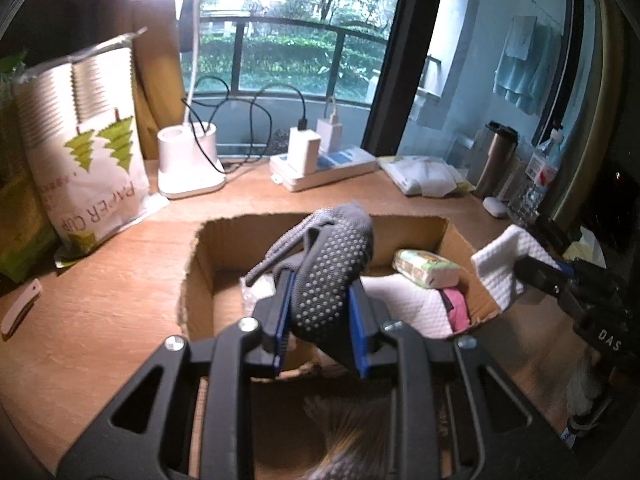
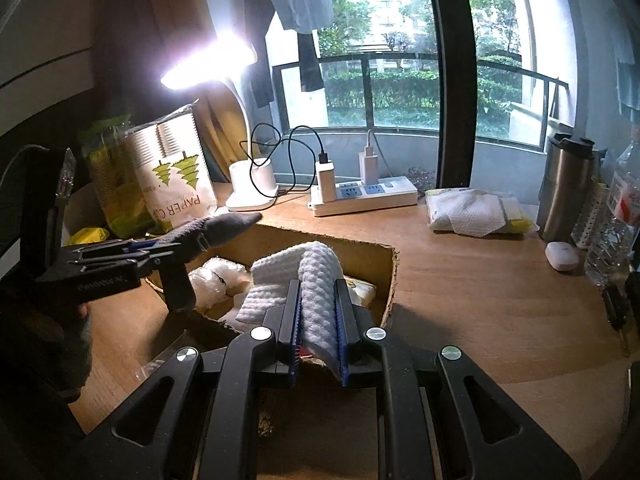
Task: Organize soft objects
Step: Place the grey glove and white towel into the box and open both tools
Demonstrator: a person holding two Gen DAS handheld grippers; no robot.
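Observation:
My left gripper (image 1: 320, 284) is shut on a grey dotted glove (image 1: 328, 264) and holds it above an open cardboard box (image 1: 208, 264). The box holds a tissue pack (image 1: 426, 268), a white cloth (image 1: 404, 304), something pink (image 1: 456, 306) and clear plastic wrap (image 2: 216, 276). My right gripper (image 2: 318, 292) is shut on a white textured cloth (image 2: 316, 280) over the box's right edge (image 2: 394, 276). In the left wrist view the right gripper (image 1: 528, 268) shows at the right with that cloth (image 1: 500, 264). In the right wrist view the left gripper (image 2: 160, 250) with the glove (image 2: 216, 228) is at the left.
On the wooden desk (image 1: 100, 312) stand a paper cup bag (image 1: 88, 152), a lit desk lamp (image 1: 188, 164), a power strip with chargers (image 2: 364, 196), a pack of wipes (image 2: 468, 210), a steel tumbler (image 2: 564, 188), a water bottle (image 2: 616, 224) and a small white case (image 2: 562, 256).

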